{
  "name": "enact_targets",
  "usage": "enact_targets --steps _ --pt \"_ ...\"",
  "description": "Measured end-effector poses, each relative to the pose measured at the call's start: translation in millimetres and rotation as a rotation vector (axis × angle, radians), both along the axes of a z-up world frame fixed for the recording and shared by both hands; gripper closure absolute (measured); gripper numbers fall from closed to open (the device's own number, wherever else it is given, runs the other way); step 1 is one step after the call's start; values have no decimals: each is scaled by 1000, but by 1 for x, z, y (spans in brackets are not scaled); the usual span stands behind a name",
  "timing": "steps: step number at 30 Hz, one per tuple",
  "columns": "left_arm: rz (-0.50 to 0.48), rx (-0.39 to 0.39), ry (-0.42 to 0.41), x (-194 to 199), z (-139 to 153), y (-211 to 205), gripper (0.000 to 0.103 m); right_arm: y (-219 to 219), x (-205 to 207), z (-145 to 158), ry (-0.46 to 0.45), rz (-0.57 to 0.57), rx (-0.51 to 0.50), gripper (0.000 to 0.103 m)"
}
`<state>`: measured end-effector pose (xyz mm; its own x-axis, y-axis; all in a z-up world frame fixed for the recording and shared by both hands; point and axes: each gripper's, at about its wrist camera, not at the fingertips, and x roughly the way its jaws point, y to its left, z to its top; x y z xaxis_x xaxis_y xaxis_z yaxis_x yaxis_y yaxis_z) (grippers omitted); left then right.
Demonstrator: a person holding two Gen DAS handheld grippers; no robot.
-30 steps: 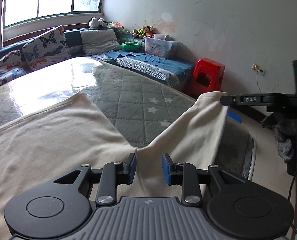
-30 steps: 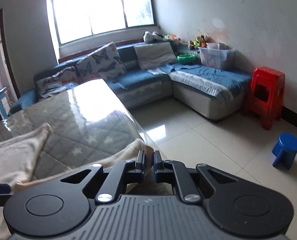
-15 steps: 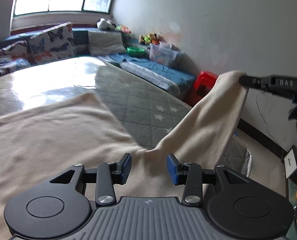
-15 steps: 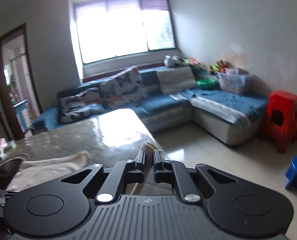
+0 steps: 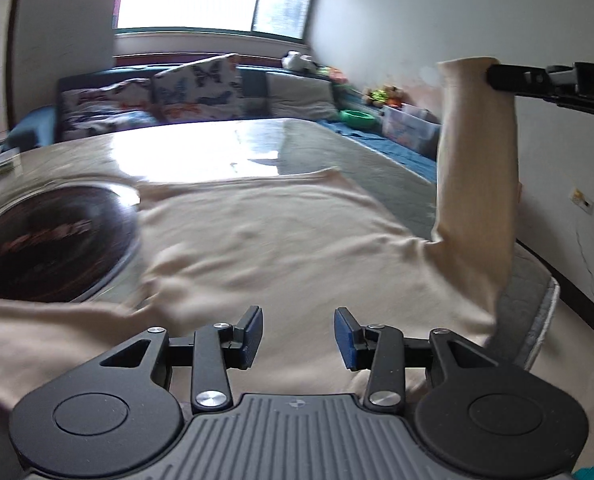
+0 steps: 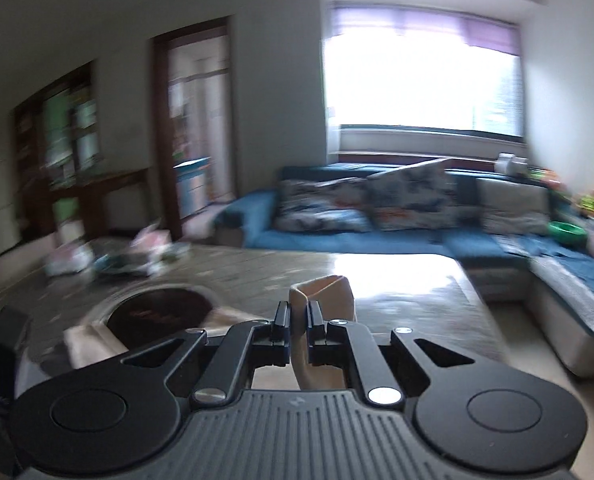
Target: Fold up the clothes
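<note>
A cream garment [image 5: 281, 252] lies spread on the grey quilted table [image 5: 369, 160]. My left gripper [image 5: 299, 336] is open and empty, hovering just above the garment's near part. My right gripper [image 6: 299, 322] is shut on the end of the garment's sleeve [image 6: 325, 292]. In the left wrist view the sleeve [image 5: 477, 184] rises upright from the table's right side to the right gripper [image 5: 493, 76] at the top right.
A round dark inset plate [image 5: 53, 240] sits in the table at the left, partly under the garment. Small clutter [image 6: 113, 256] lies at the table's far left. A blue sofa [image 6: 417, 224] with cushions stands behind. The table's right edge [image 5: 545, 312] drops to the floor.
My right gripper has lifted the sleeve high and swung left over the table. My left gripper has opened wider and turned left, so the dark plate has come into view.
</note>
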<state>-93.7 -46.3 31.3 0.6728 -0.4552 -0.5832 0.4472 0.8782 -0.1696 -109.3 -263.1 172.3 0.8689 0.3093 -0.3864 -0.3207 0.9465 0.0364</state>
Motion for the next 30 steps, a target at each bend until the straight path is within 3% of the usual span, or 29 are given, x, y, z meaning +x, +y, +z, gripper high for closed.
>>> enact_targets --steps 5,9,13,16,21,27,30 --pt "66 -23 10 -11 -4 32 60 78 18 -23 86 170 -57 96" --pt "97 -27 16 -18 -4 46 60 126 29 -58 182 282 -99 96" --pt "121 -33 22 -22 -7 54 59 147 24 -92 272 393 -129 94" --pt "129 -36 22 -25 -5 58 59 149 18 -100 286 427 -147 90" --pt "118 -36 14 -29 0 57 59 110 11 -93 276 335 -133 80" --pt "78 -3 16 -24 -4 38 61 43 4 -103 329 130 -119 80" --pt "56 15 22 -21 -7 29 68 10 -5 -113 367 37 -78 80"
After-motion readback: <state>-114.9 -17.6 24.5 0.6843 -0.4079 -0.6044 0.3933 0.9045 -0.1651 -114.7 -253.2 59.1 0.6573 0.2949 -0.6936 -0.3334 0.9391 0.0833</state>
